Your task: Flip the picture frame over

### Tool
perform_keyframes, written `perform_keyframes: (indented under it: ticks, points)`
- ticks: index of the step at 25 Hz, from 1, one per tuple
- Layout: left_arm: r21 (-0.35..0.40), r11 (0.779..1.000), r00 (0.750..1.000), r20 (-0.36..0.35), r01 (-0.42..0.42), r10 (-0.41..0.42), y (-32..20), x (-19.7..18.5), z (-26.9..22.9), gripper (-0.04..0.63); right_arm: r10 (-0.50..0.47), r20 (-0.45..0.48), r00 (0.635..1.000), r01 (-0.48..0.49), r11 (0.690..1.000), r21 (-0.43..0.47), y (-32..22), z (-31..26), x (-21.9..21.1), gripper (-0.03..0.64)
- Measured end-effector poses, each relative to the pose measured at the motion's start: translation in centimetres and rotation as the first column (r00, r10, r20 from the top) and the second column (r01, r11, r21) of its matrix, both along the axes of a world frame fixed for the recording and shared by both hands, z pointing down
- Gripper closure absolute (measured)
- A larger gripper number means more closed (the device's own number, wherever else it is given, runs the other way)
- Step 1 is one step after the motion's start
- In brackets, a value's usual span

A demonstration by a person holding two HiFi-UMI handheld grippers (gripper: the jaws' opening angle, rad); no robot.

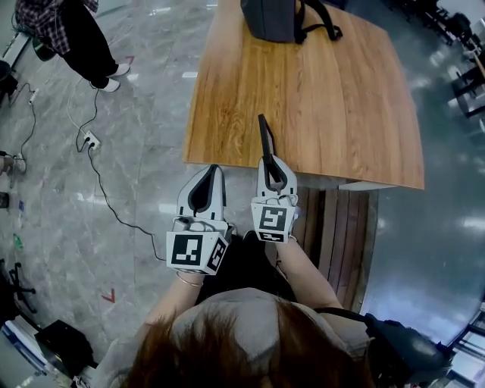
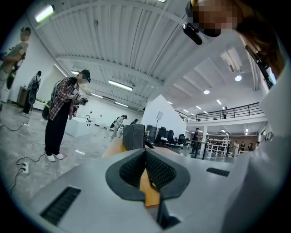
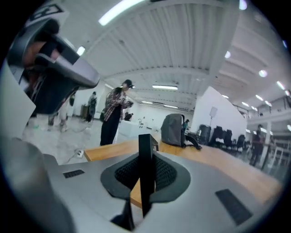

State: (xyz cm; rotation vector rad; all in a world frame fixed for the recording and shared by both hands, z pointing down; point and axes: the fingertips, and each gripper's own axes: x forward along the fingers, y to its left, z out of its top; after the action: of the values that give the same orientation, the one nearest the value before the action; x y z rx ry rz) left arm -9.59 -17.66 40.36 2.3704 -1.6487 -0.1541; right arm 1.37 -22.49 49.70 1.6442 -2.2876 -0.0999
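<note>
My right gripper point(image 1: 270, 161) is shut on the dark picture frame point(image 1: 265, 136), which stands on edge and sticks out over the near edge of the wooden table point(image 1: 326, 98). In the right gripper view the frame point(image 3: 145, 150) shows edge-on as a thin black upright bar, pinched between the ribbed pads point(image 3: 164, 173) of the right gripper point(image 3: 145, 160). My left gripper point(image 1: 213, 170) hovers beside it to the left, off the table's near-left corner. In the left gripper view the left gripper point(image 2: 145, 153) has its pads together with nothing between them.
A grey backpack point(image 1: 273, 19) sits at the far edge of the table. A slatted wooden bench point(image 1: 341, 227) lies under the table's near right side. On the floor to the left are a power strip point(image 1: 89, 140) with cables and a person in a plaid shirt point(image 1: 68, 30).
</note>
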Motion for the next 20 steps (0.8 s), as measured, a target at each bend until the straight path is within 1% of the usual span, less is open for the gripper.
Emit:
perform_keyframes:
  ticks: [1, 2, 3, 4, 5, 7, 9, 10, 12, 13, 14, 16, 17, 18, 20]
  points:
    - [0.003, 1.0, 1.0, -0.001, -0.003, 0.003, -0.1, 0.2, -0.1, 0.589, 0.044, 0.116, 0.992, -0.041, 0.999, -0.025, 0.0, -0.1, 0.7, 0.551]
    - [0.004, 1.0, 1.0, -0.003, -0.007, 0.007, -0.2, 0.4, -0.2, 0.589, 0.085, 0.241, 0.967, -0.074, 0.996, -0.057, 0.0, 0.0, 1.3, 0.555]
    - [0.005, 1.0, 1.0, -0.005, -0.011, 0.011, -0.3, 0.5, -0.3, 0.589, 0.12, 0.355, 0.927, -0.093, 0.991, -0.092, 0.0, 0.2, 1.9, 0.558]
    - [0.005, 1.0, 1.0, -0.007, -0.015, 0.015, -0.3, 0.7, -0.3, 0.589, 0.148, 0.442, 0.885, -0.104, 0.987, -0.123, 0.1, 0.4, 2.2, 0.558]
    - [0.004, 1.0, 1.0, -0.006, -0.019, 0.019, -0.3, 0.8, -0.3, 0.589, 0.17, 0.501, 0.848, -0.112, 0.983, -0.145, 0.2, 0.7, 2.4, 0.558]
    - [0.001, 1.0, 1.0, 0.0, -0.028, 0.028, -0.3, 0.9, -0.3, 0.589, 0.202, 0.586, 0.785, -0.124, 0.977, -0.171, 0.4, 1.0, 2.7, 0.558]
    - [-0.004, 0.999, 0.999, 0.002, -0.038, 0.038, -0.4, 1.2, -0.2, 0.589, 0.229, 0.677, 0.699, -0.128, 0.972, -0.196, 0.6, 1.4, 3.1, 0.558]
    - [-0.007, 0.999, 0.999, 0.003, -0.042, 0.042, -0.4, 1.3, -0.1, 0.589, 0.241, 0.714, 0.657, -0.131, 0.97, -0.206, 0.7, 1.6, 3.3, 0.558]
    - [-0.011, 0.999, 0.999, 0.003, -0.049, 0.049, -0.4, 1.5, 0.0, 0.589, 0.258, 0.768, 0.586, -0.135, 0.966, -0.222, 1.0, 2.0, 3.6, 0.558]
    - [-0.013, 0.999, 0.999, 0.005, -0.052, 0.052, -0.4, 1.5, 0.1, 0.589, 0.269, 0.797, 0.54, -0.134, 0.963, -0.234, 1.1, 2.2, 3.7, 0.558]
    - [-0.015, 0.998, 0.998, 0.006, -0.056, 0.056, -0.5, 1.6, 0.2, 0.589, 0.286, 0.83, 0.479, -0.134, 0.958, -0.253, 1.2, 2.5, 4.0, 0.558]
    - [-0.017, 0.998, 0.998, 0.008, -0.06, 0.06, -0.8, 1.7, 0.3, 0.589, 0.338, 0.884, 0.322, -0.142, 0.941, -0.308, 1.4, 3.6, 4.7, 0.558]
    - [-0.017, 0.998, 0.998, 0.01, -0.063, 0.063, -0.9, 1.8, 0.3, 0.589, 0.364, 0.899, 0.245, -0.148, 0.93, -0.336, 1.5, 4.2, 5.0, 0.558]
    - [-0.016, 0.998, 0.998, 0.013, -0.067, 0.068, -0.9, 1.9, 0.3, 0.589, 0.383, 0.907, 0.176, -0.151, 0.921, -0.359, 1.7, 4.8, 5.2, 0.558]
    - [-0.014, 0.997, 0.997, 0.016, -0.079, 0.079, -1.0, 2.1, 0.2, 0.589, 0.406, 0.913, 0.048, -0.15, 0.906, -0.395, 1.9, 6.1, 5.5, 0.558]
